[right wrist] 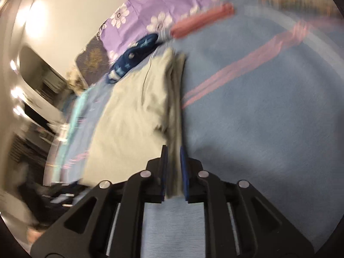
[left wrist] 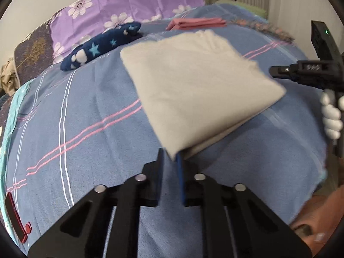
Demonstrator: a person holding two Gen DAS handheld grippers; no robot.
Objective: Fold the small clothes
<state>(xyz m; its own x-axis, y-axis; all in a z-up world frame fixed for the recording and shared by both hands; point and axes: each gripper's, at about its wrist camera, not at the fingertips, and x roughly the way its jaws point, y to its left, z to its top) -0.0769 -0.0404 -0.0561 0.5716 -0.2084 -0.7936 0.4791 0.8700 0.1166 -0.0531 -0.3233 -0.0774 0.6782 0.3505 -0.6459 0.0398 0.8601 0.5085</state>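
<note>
Folded beige garment (left wrist: 193,86) lying on the blue plaid bedspread (left wrist: 86,129), its near corner pinched by the left gripper (left wrist: 171,157) and its layered edge clamped by the right gripper (right wrist: 173,161); light, limp cloth, probably best taken at corners.

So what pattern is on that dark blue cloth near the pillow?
Light blue stars and white blobs on the navy cloth, clearest from the left wrist.

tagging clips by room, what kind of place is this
Most likely a bedroom: the work lies on a bed with a blue striped blanket, a purple flowered pillow at its head, and folded clothes on it.
</note>
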